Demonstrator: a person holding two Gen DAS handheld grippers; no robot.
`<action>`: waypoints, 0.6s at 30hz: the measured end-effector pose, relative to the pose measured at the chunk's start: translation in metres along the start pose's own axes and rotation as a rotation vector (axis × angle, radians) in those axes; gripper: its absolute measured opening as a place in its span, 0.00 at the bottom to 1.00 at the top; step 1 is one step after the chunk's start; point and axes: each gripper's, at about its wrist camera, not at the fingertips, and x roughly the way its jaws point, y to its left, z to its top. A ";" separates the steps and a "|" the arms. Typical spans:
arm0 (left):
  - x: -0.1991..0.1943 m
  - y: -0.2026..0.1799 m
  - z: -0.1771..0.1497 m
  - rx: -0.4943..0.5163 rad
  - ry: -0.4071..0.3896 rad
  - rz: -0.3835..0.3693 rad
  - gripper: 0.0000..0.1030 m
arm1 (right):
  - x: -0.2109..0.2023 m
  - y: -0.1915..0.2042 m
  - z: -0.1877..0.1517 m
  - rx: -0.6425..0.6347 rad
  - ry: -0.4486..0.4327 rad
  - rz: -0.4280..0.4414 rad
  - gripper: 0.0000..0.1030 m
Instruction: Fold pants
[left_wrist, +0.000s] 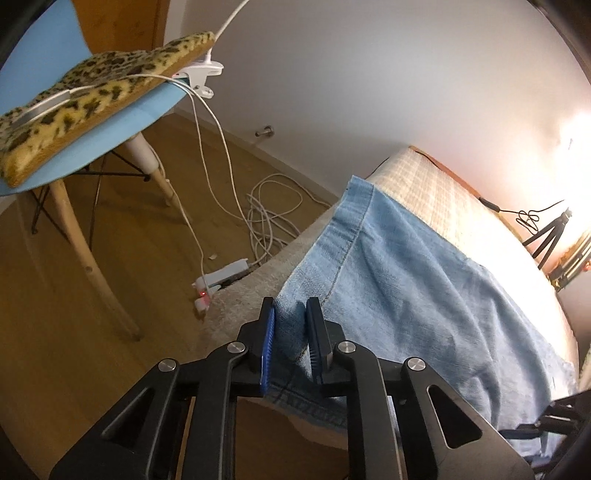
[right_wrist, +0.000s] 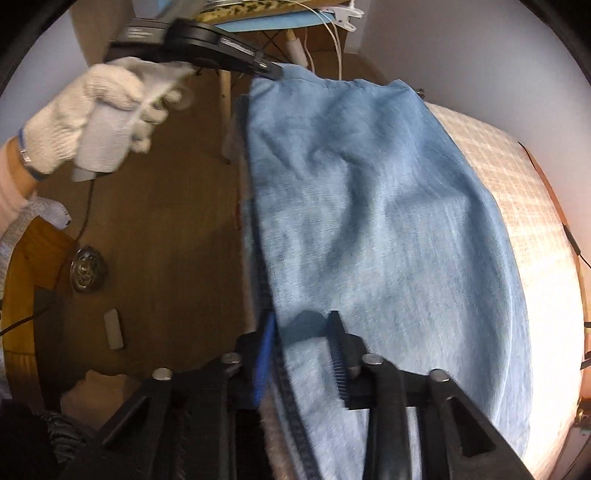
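A bed (left_wrist: 454, 192) with a pale checked cover carried light-blue denim pants (left_wrist: 413, 280), spread flat along its near left edge, one hem at the far end.

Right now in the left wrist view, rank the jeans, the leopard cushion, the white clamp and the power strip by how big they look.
1. jeans
2. leopard cushion
3. white clamp and power strip: these look alike, and the clamp sits nearer the camera, so no ranking between them.
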 end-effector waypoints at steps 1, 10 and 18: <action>-0.002 0.000 0.000 0.005 0.000 -0.001 0.14 | 0.002 -0.002 0.000 0.006 0.000 0.000 0.11; -0.005 0.010 -0.002 0.000 0.009 -0.008 0.13 | -0.020 -0.003 0.002 0.010 -0.055 0.051 0.07; -0.003 0.032 -0.017 -0.109 0.023 -0.004 0.22 | 0.001 0.005 0.005 -0.040 0.008 0.009 0.07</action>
